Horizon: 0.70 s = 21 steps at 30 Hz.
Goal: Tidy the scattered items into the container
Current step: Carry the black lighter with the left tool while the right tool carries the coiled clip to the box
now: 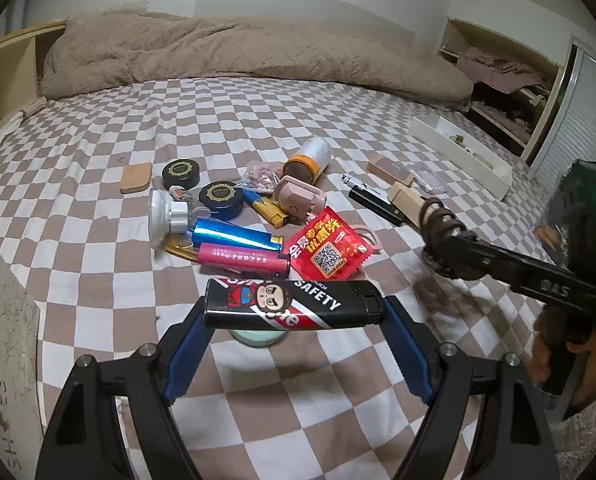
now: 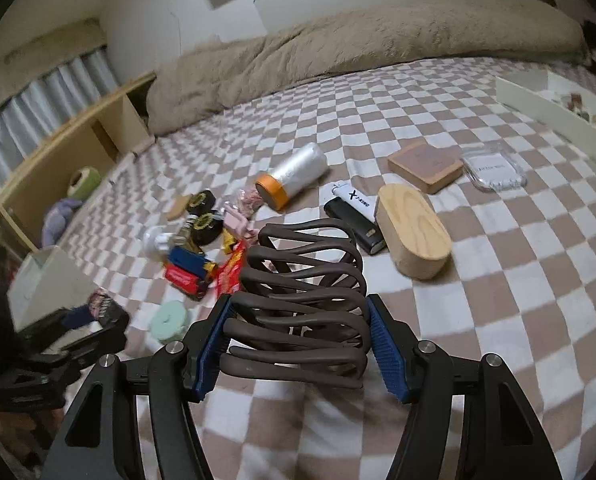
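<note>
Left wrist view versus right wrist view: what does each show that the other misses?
Only the left wrist view: the left tongs shut on the black lighter, its cartoon print legible, and the red sachet's printed face. Only the right wrist view: the right tongs' pads against the brown hair claw, and the clear case. Both: checkered bedspread, white container, orange-capped roll, wooden box.

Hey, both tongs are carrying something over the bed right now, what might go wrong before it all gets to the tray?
1. The left tongs hold the black lighter only by its two ends, so it may twist and drop.
2. The right tongs squeeze a springy brown hair claw that could pop out.
3. The white tray lies far across the bed; a dropped item could land in the pile by the red packet.
</note>
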{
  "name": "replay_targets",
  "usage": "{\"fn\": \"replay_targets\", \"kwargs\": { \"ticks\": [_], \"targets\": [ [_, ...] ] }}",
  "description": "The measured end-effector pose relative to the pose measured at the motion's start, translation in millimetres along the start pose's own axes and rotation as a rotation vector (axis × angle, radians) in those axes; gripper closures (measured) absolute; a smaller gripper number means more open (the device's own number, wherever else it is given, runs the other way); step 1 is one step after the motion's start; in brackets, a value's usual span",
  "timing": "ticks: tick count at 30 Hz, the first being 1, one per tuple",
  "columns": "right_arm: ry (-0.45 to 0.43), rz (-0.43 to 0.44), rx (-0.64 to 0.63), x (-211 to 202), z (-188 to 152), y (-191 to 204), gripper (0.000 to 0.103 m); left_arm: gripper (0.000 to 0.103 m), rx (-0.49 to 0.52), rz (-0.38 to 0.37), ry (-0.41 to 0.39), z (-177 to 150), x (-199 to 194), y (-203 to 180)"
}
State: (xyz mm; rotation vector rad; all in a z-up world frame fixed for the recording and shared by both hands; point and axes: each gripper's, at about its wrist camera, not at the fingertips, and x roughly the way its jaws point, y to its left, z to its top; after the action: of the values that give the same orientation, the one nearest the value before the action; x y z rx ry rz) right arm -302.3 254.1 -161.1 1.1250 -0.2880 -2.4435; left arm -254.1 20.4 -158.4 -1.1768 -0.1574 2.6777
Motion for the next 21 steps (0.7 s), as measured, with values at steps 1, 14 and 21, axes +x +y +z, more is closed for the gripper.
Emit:
{"fn": "replay_targets", "kwargs": {
  "ticks": [1, 14, 21],
  "targets": [
    [-0.002, 0.003, 0.004, -3.0, -2.3, -0.1, 0.037, 0.020, 0.000, -0.001, -0.001, -0.3, -0.8, -1.2],
    [-0.015, 0.036, 0.088, -35.5, -37.3, 0.9, 0.037, 0.020, -0.021, 0.009, -0.020, -22.4, -27.6, -5.4],
    [-0.007, 0.051, 0.106, -44.5, -60.8, 10.5, 0.037, 0.020, -0.071, 0.023, -0.037, -37.3, -46.1, 2.5]
  ]
}}
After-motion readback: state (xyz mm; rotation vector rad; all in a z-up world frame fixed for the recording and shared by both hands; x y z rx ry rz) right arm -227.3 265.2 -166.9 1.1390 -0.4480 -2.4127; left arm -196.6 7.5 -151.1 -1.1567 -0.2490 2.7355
